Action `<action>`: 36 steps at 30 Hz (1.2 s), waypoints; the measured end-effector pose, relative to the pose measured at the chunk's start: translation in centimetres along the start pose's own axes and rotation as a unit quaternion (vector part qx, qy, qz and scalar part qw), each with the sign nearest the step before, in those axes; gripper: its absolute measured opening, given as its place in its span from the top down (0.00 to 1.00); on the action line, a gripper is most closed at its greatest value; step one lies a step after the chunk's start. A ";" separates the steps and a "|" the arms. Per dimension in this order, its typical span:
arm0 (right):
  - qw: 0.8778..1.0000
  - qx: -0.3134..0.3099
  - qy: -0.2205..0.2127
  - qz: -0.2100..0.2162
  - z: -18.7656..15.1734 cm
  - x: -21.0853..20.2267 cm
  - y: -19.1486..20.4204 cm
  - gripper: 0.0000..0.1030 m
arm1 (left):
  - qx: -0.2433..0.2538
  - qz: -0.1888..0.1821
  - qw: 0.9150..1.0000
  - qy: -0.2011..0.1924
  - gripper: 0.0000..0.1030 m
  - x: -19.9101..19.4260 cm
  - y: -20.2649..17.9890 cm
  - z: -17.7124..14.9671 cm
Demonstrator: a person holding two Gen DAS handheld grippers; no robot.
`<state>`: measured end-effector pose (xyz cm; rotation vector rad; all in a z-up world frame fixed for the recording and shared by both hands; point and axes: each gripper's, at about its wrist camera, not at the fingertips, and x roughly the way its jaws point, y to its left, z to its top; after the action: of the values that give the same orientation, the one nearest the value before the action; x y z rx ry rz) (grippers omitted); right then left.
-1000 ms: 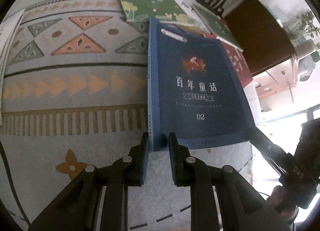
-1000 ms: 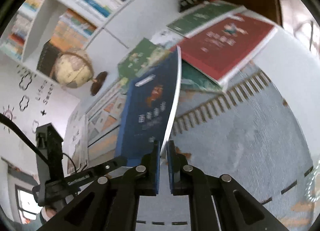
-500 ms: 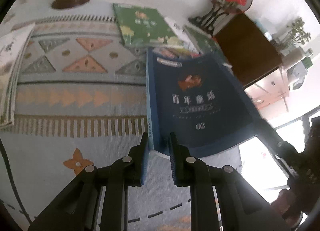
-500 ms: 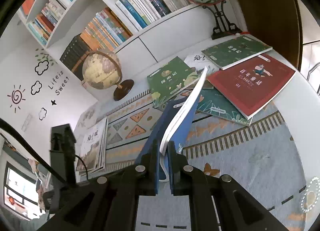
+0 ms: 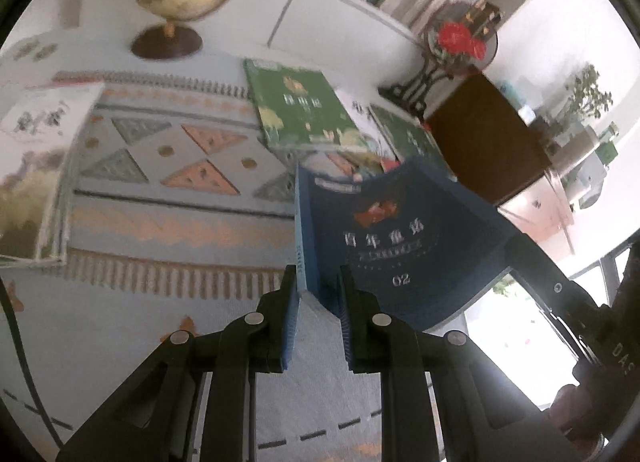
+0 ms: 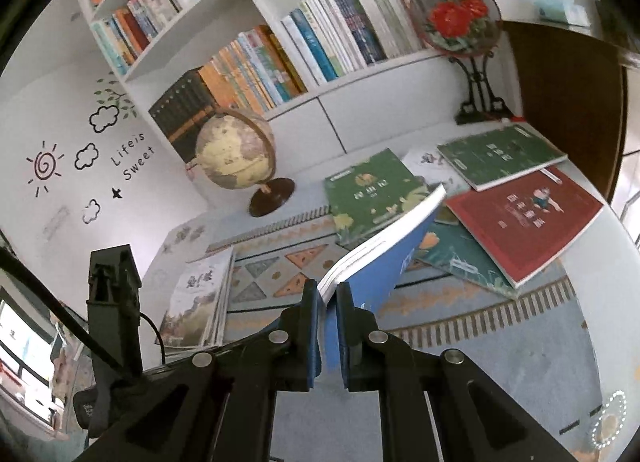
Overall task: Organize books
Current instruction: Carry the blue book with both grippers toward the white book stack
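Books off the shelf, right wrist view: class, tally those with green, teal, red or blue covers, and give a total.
Green books: 2
Teal book: 1
Red book: 1
Blue book: 1
Total: 5

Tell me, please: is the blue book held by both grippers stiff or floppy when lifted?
Probably rather floppy: the blue book is thin, and its cover curves between the left gripper and right gripper. It seems light, since narrow grips on two edges carry it. Its pages fan slightly at the free corner, so it may sag or open if one grip loosens.
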<state>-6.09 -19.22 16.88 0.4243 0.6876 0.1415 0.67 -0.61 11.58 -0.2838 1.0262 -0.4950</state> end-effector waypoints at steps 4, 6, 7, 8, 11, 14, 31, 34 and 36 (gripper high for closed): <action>1.000 -0.015 -0.006 0.014 0.7 0.3 1.4 0.91 | 0.015 0.024 0.999 -0.041 0.85 -1.6 -0.2 0.5; 1.000 -0.023 -0.007 0.018 1.1 0.5 2.0 0.91 | 0.013 0.027 0.998 -0.051 0.85 -2.2 0.1 0.8; 0.999 -0.025 -0.008 0.021 1.2 0.6 2.3 0.91 | 0.008 0.026 0.998 -0.056 0.85 -2.5 0.4 1.0; 0.999 -0.027 -0.008 0.024 1.4 0.8 2.7 0.91 | 0.003 0.025 0.998 -0.059 0.85 -2.8 0.8 1.0; 0.999 -0.040 -0.007 0.031 1.9 1.4 4.0 0.91 | -0.004 0.030 0.996 -0.078 0.85 -3.9 1.6 1.3; 0.997 -0.058 -0.007 0.044 2.3 1.9 5.4 0.93 | -0.006 0.036 0.994 -0.100 0.85 -5.0 2.2 1.7; 0.995 0.002 0.097 -0.017 -2.5 7.9 3.2 0.95 | -0.038 0.053 0.997 -0.029 0.84 -1.3 8.1 0.7; 0.984 0.033 0.158 -0.071 -5.6 9.9 -0.3 0.76 | -0.030 0.062 0.998 0.005 0.73 0.5 9.1 0.4; 0.976 0.069 0.195 -0.064 -7.7 11.1 -1.7 0.53 | -0.020 0.063 0.997 0.026 0.72 1.4 9.6 0.4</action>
<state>-2.50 -15.22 4.34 0.4889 1.1140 0.0554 4.10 6.88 6.39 -0.2402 1.0982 -0.3698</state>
